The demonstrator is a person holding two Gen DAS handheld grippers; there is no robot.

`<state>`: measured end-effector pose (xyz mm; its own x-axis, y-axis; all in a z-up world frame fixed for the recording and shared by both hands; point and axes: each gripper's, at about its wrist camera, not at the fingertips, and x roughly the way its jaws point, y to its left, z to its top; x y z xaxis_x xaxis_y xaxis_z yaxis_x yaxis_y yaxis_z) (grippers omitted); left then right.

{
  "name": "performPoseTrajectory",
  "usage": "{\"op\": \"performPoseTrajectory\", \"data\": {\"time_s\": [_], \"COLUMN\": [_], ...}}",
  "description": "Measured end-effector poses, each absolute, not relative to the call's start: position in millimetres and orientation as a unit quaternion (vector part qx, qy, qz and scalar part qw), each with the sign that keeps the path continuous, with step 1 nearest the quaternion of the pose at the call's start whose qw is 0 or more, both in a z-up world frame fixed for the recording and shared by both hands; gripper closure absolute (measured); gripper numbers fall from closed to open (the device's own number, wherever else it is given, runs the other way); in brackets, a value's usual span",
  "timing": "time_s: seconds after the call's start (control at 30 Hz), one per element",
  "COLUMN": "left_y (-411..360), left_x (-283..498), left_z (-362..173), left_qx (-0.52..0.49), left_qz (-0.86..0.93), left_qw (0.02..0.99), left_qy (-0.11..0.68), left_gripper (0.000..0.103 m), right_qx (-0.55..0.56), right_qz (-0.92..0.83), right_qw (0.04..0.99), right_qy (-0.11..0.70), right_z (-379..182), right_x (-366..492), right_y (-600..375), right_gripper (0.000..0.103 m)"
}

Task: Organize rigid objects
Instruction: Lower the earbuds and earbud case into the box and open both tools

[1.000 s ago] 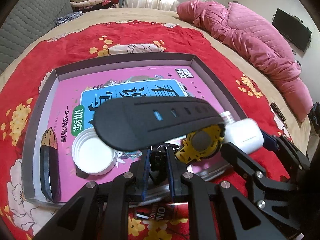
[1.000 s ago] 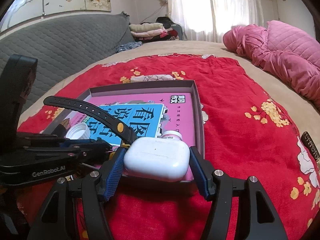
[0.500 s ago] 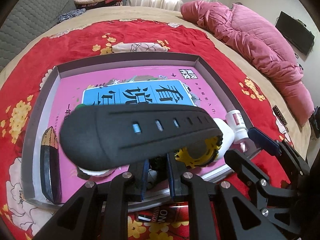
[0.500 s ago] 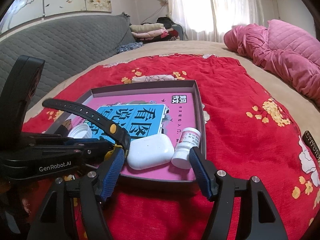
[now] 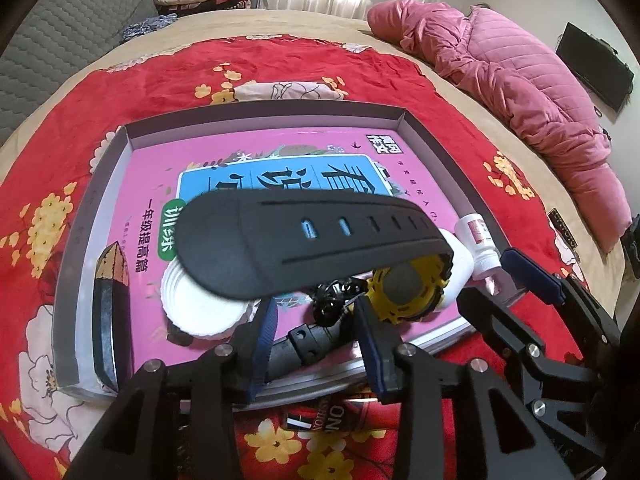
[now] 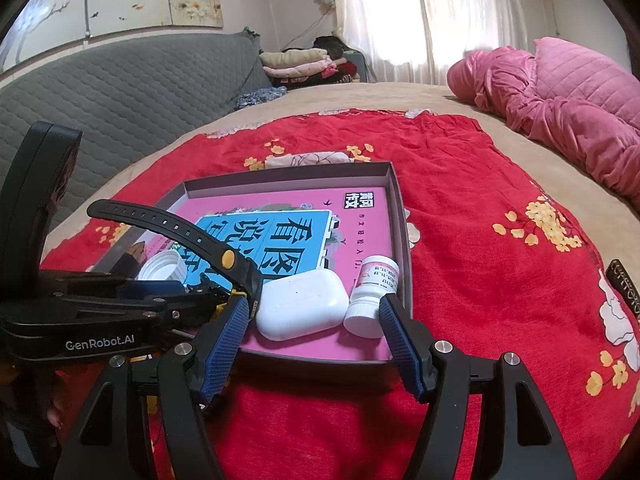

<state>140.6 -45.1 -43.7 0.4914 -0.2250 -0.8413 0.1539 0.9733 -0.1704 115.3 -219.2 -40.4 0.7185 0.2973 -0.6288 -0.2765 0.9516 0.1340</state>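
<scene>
Left gripper [image 5: 316, 320] is opening right now, its 2 blue pads parting over the near edge of the tray [image 5: 264, 109], and the watch [image 5: 320, 248] sits between them with no pad pressing on it. The lower strap lies on the pink book [image 5: 256, 152] between the fingers; the upper strap arches up toward the camera, likely because the stiff band holds its own curve. The yellow watch face rests just left of the white earbud case [image 6: 302, 304]. That looks like a release: the watch has been brought to the near side of the tray, beside the other small items.

Right gripper [image 6: 312, 340] hangs spread wide at the tray's near right corner, holding nothing. The earbud case and the small white pill bottle [image 6: 370, 296] lie side by side just beyond its fingers, both inside the tray, the bottle tipped on its side against the right wall.

Compared with 1 second ago: the left pads were clamped tight on the watch, now they have let go. The right gripper had the earbud case pinched between its fingers then; now the case is down on the book. The white lid [image 5: 204, 304] and the dark pointed piece [image 5: 110, 304] at the left have not moved.
</scene>
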Motion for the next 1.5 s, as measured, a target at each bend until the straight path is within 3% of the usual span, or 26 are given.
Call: {"op": "performPoseTrajectory", "data": {"time_s": [0.1,0.2,1.5], "left_y": [-43,-41,-9], "left_x": [140,138,84], "left_z": [-43,-41,-7], "left_qx": [-0.038,-0.039,-0.035], "left_qz": [-0.107,-0.104,-0.074], "left_qw": [0.863,0.863,0.877], "left_qy": [0.493,0.492,0.474], "left_gripper": [0.061,0.052,0.05], "right_qx": [0.016,0.016,0.012], "right_qz": [0.155,0.155,0.177], "right_qw": [0.927,0.927,0.931], "right_qy": [0.342,0.342,0.319], "right_z": [-40,-40,-29], "right_x": [115,115,99], "right_y": [-219,-219,-220], "right_gripper": [0.033,0.033,0.029]}}
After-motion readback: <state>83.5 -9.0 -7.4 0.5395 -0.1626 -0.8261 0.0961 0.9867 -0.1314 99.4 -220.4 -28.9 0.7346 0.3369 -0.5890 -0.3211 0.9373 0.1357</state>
